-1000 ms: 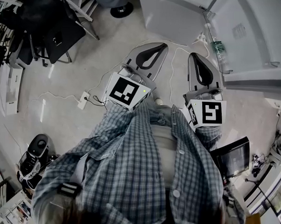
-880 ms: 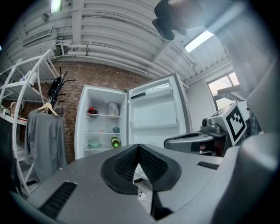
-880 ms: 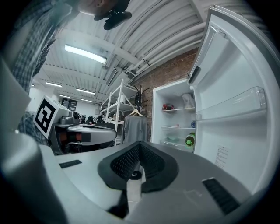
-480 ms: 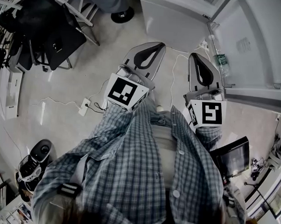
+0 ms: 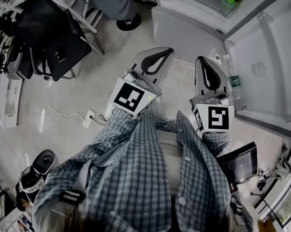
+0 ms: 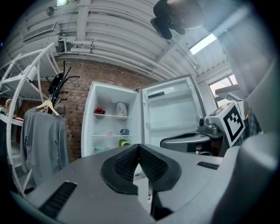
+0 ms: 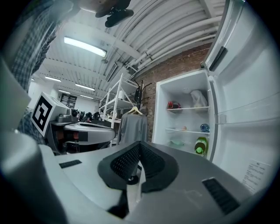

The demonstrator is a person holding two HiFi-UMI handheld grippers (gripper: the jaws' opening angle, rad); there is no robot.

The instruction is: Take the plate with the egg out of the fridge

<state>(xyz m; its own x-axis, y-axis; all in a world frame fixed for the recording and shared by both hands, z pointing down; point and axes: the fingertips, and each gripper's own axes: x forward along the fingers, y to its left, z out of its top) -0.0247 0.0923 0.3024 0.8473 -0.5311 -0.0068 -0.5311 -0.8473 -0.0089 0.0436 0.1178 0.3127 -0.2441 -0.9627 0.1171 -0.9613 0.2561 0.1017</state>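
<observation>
Head view: left tool (image 5: 160, 55) and right tool (image 5: 205, 63) point side by side at the open fridge (image 5: 188, 21). Left gripper view: left tool is clenched, empty. Right gripper view: right tool is clenched, empty; plate with the egg (image 7: 183, 128) is a small pale spot on the middle fridge shelf.

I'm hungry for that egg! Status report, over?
Left gripper shut, empty. Right gripper same. Fridge open ahead; plate too small to spot. Nothing blocking.
</observation>
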